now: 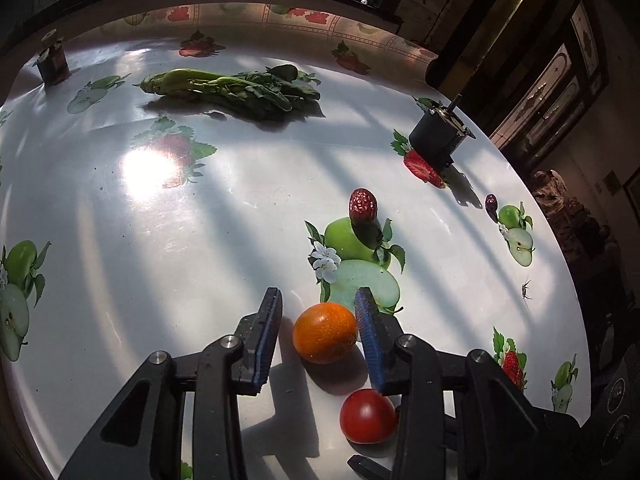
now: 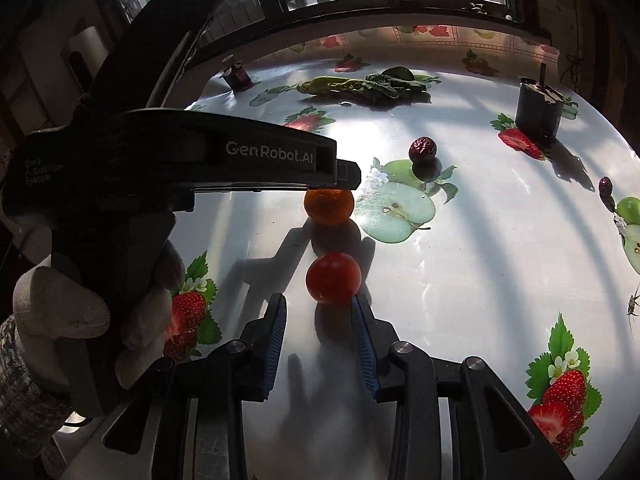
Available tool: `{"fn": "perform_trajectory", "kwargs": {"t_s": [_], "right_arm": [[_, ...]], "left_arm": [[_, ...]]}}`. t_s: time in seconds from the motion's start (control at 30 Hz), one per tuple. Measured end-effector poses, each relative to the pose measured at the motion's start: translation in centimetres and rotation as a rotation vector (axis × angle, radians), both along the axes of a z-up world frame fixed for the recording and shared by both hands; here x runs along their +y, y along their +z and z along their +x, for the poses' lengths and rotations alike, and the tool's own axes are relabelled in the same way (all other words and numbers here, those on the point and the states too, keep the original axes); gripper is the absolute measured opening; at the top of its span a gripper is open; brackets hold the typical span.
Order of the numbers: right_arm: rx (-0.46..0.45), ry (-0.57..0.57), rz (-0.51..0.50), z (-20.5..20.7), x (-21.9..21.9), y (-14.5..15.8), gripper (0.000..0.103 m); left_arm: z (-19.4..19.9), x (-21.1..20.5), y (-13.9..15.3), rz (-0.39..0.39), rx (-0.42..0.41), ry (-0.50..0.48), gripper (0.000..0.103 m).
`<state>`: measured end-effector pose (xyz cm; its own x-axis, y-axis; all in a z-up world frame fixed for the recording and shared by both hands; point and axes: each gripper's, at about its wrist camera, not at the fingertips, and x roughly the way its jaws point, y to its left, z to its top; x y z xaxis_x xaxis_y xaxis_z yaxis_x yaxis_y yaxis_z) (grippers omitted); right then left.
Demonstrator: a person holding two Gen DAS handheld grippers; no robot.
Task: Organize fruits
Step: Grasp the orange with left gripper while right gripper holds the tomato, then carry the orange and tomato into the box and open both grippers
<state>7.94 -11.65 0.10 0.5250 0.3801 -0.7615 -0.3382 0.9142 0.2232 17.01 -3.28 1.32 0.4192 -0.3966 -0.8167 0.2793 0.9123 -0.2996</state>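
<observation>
Tomato (image 1: 368,416) just beside orange (image 1: 325,332)

Surface (image 1: 200,240): glossy white, printed with green apples and red strawberries. Orange (image 1: 325,332): orange. Tomato (image 1: 368,416): red. Jujube (image 1: 362,205): dark red, wrinkled. Leafy vegetable (image 1: 232,88): green. Gripper pads (image 1: 370,340): blue on black.
</observation>
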Motion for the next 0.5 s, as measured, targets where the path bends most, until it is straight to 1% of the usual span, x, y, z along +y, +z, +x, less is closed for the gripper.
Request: {"fn": "perform_trajectory", "kwargs": {"t_s": [0.07,0.17,0.2,0.27,0.4,0.5], "right_arm": [[-0.024,-0.018,-0.034,0.2,0.3,-0.2,0.036],[-0.032,-0.042,0.004,0.7,0.1,-0.3,0.037],[-0.024,-0.041,0.015,0.9,0.1,-0.4,0.037],[-0.006,-0.036,0.036,1.0,-0.1,-0.4,0.033],[-0.003,-0.035,0.044,0.6,-0.7,0.0,0.033],[-0.008,-0.04,0.051,0.3,-1.0,0.3,0.033]], "left_arm": [[0.0,-0.5,-0.4,0.003,0.007,-0.016,0.038],[-0.3,-1.2,-0.4,0.027,-0.015,-0.029,0.037],[-0.4,-1.3,-0.5,0.009,-0.004,-0.042,0.028],[-0.7,-1.2,-0.4,0.011,-0.009,-0.04,0.028],[-0.9,0.0,-0.2,-0.005,0.009,-0.011,0.027],[-2.0,1.8,0.8,-0.006,-0.01,0.018,0.027]]}}
